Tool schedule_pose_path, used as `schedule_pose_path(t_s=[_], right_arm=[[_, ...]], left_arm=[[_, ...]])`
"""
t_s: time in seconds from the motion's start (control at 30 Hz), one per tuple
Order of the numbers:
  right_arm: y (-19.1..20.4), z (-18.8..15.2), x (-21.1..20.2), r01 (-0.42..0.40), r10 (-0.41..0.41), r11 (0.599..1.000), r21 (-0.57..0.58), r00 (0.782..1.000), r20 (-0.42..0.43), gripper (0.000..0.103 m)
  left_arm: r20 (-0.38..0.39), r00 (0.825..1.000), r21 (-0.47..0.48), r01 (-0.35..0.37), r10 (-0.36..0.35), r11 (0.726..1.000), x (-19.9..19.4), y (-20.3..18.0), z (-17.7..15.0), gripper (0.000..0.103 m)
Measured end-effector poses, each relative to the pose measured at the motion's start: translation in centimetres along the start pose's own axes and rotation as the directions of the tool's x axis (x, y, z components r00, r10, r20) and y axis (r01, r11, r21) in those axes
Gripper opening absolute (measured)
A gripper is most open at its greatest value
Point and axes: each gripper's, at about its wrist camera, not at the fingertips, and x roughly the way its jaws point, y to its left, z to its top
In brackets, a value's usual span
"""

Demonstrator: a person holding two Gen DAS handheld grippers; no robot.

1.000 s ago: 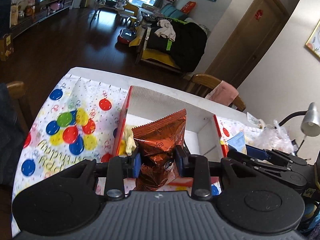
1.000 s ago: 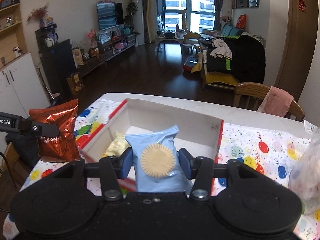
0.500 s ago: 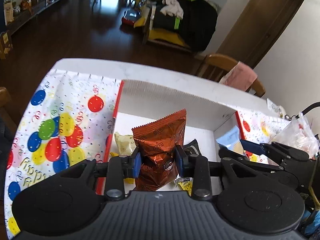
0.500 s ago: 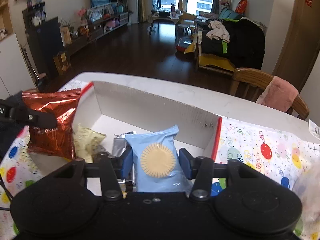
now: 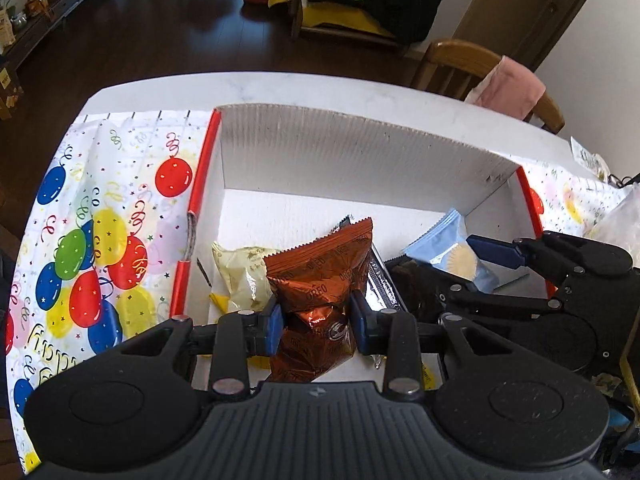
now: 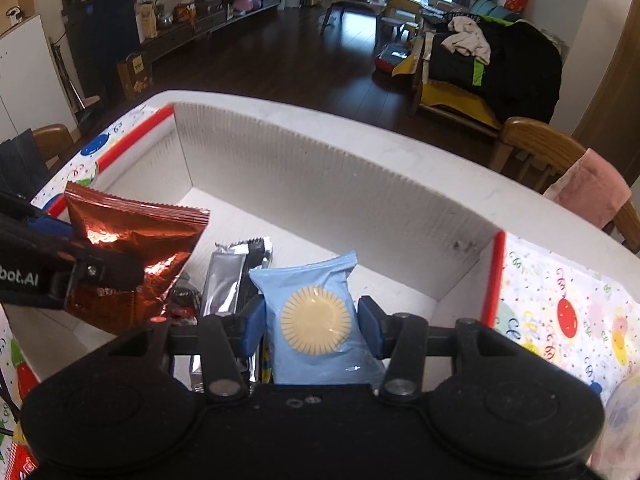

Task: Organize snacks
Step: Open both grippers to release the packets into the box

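The left claw (image 5: 316,326) pinches a copper-red Oreo packet (image 5: 320,280) over the white box (image 5: 360,152) on the worktop (image 5: 280,88); at its 3 o'clock the right claw (image 6: 312,326) pinches a pale blue biscuit packet (image 6: 314,320). A yellow packet (image 5: 240,272) and a silver packet (image 6: 224,280) lie inside the box

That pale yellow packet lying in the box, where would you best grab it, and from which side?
Probably from above, across the puffy middle of the pale yellow packet. It lies flat on the floor of the box, with the orange packet crowding one side, so the side toward the red-edged wall looks freest.
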Motion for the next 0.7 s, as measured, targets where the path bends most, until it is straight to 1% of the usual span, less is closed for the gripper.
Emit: schedule_pose_path(t_s=[0.27,0.5,0.53,0.57,0.63,0.7], right_arm=[[-0.1,0.1,1.3,-0.008,0.008,1.0,0.013,0.999,-0.038,0.048],[-0.1,-0.1,0.7,-0.019,0.02,1.0,0.022,0.999,-0.032,0.05],[0.0,-0.1,0.4,-0.024,0.025,0.999,0.023,0.999,-0.029,0.052],[0.0,-0.2,0.1,-0.031,0.031,0.999,0.023,0.999,-0.025,0.053],[0.1,-0.3,-0.7,-0.031,0.032,0.999,0.025,0.999,-0.012,0.057],[0.1,-0.4,-1.6,-0.04,0.04,0.999,0.029,0.999,0.001,0.058]], left_arm=[[-0.03,0.999,0.023,-0.011,0.012,1.0,1.2,-0.4,-0.2,0.033],[-0.024,1.0,0.017,-0.007,0.008,1.0,1.0,-0.3,-0.3,0.035],[-0.019,1.0,0.014,-0.001,0.002,1.0,0.8,-0.2,-0.4,0.038],[-0.011,1.0,0.011,0.003,-0.003,1.0,0.6,-0.1,-0.5,0.044],[0.006,1.0,0.003,0.003,-0.003,1.0,0.0,0.1,-0.7,0.052],[0.022,1.0,-0.002,0.019,-0.019,1.0,-0.7,0.4,-1.0,0.052]])
